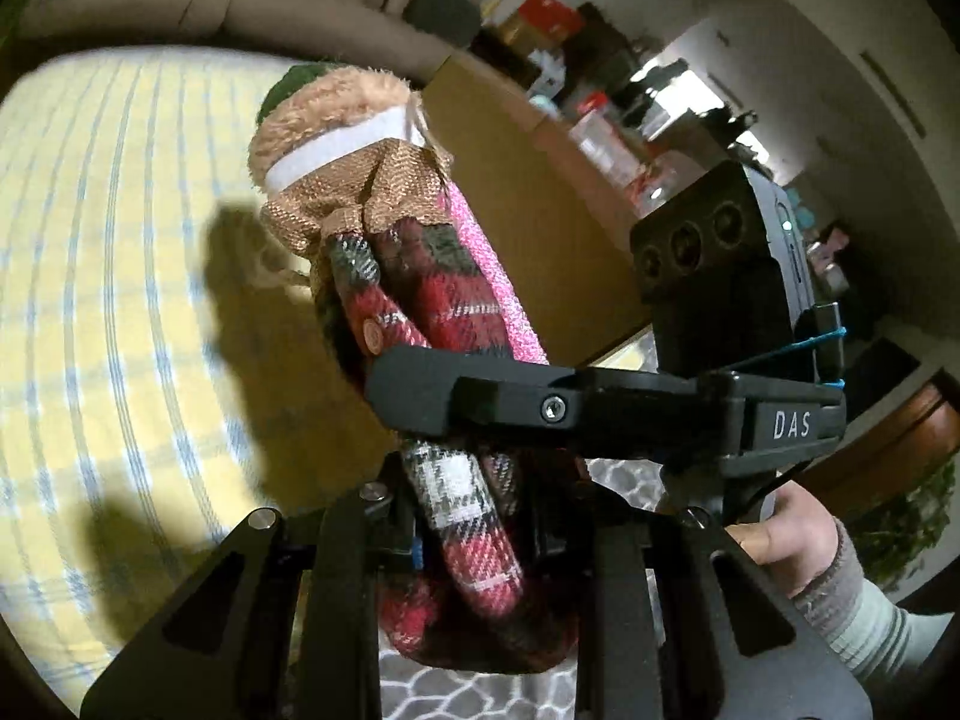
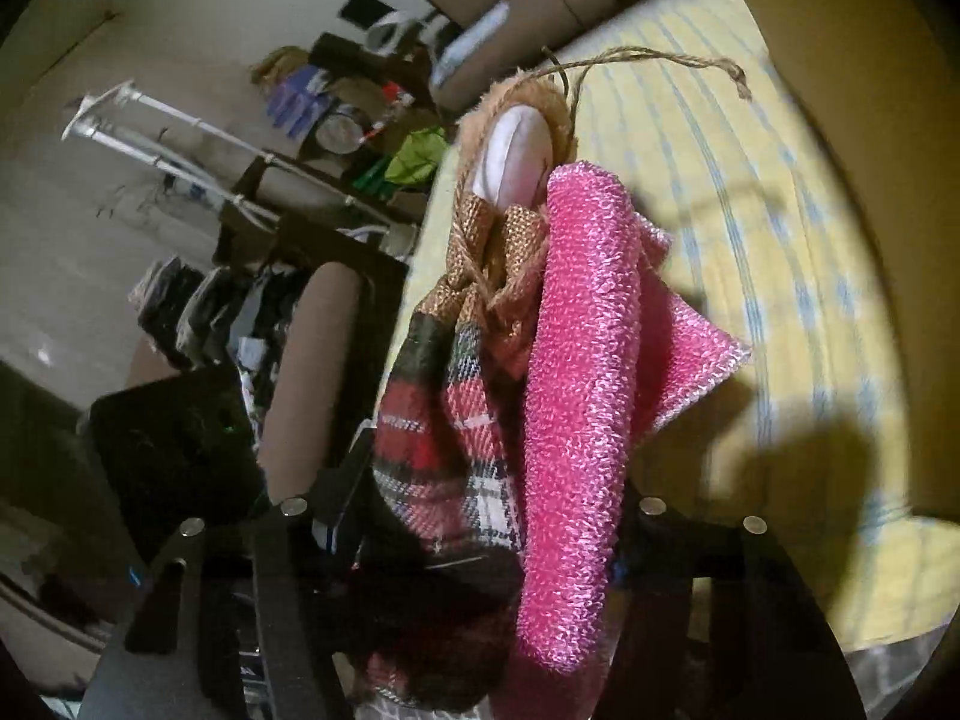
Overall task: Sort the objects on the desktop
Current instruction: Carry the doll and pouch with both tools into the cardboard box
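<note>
A plush doll [image 1: 420,300] with a tan fuzzy head, burlap bow and red plaid body is held up in the air, with a pink knitted cloth [image 1: 498,276] lying against its back. My left gripper [image 1: 474,474] is shut on the doll's plaid lower body. My right gripper [image 1: 432,384] reaches in from the right. Its near finger lies flat across the doll's waist, and the far finger is hidden behind the pink cloth. In the right wrist view the doll [image 2: 444,408] and pink cloth [image 2: 570,420] fill the gap of the right gripper [image 2: 480,540], hiding its pads.
A yellow checked blanket [image 1: 120,270] spreads below and to the left. A brown board edge [image 1: 510,180] and cluttered shelves [image 1: 570,60] lie behind. A person's hand [image 1: 780,534] in a striped sleeve holds the right gripper. A white rack [image 2: 150,132] stands far left.
</note>
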A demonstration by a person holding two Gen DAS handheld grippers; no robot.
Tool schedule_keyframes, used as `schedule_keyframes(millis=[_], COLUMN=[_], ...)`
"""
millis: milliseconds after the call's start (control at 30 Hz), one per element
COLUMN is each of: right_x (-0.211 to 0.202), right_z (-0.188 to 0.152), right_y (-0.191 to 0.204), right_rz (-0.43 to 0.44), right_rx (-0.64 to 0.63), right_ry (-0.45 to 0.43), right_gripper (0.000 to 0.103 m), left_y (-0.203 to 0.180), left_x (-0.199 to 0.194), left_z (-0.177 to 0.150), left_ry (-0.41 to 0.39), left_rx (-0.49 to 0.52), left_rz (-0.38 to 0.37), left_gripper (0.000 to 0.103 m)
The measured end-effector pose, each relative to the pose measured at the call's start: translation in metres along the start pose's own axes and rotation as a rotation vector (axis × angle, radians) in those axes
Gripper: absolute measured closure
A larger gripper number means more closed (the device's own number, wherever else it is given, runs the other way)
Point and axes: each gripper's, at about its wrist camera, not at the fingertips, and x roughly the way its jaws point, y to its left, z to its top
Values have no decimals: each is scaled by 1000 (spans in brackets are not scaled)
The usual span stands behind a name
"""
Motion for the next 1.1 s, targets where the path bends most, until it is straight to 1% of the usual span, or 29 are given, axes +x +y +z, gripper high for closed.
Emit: schedule_keyframes(millis=[133,167,233,367,467,533,600,700,900,933,967,1000,1033,1067,1100], right_x=[-28,-39,-59,-107,-138,-151,-159,-163,-158,-155,-152,-149,-147,-144,-142], right_z=[17,23,32,53,68,79,88,97,113,115,117,117,119,120,121], right_y=[31,37,43,42,29,13,-3,-27,-69,-74,-77,-80,-81,-84,-87], right_rz=[-13,-19,-29,-66,-86,-113,-145,-168,-199,-200,-199,-198,-201,-206,-212], right_rx=[-77,-93,-112,-123,-96,-69,-50,-21,13,15,15,15,15,18,23], right_ry=[-35,-49,-72,-119,-143,-139,-129,-107,-54,-48,-41,-37,-36,-36,-38], right_gripper=[42,42,42,42,42,42,42,42,42,42,42,42,42,42,42], left_y=[-33,-49,-71,-116,-142,-156,-161,-163,-149,-145,-143,-143,-145,-150,-156], left_x=[-17,-12,-10,10,38,66,90,116,159,160,163,164,164,162,159], left_z=[27,33,49,82,102,113,120,124,126,123,122,123,120,117,115], left_ry=[-44,-53,-67,-87,-90,-75,-56,-37,-5,-3,-1,4,5,1,-3], left_rx=[58,69,85,120,116,101,82,45,6,-2,-7,-5,7,24,40], left_rz=[0,-1,-8,-21,-17,-12,-4,5,84,94,108,124,128,132,154], left_gripper=[81,81,81,81,80,80,80,80,76,73,60,36,29,9,5])
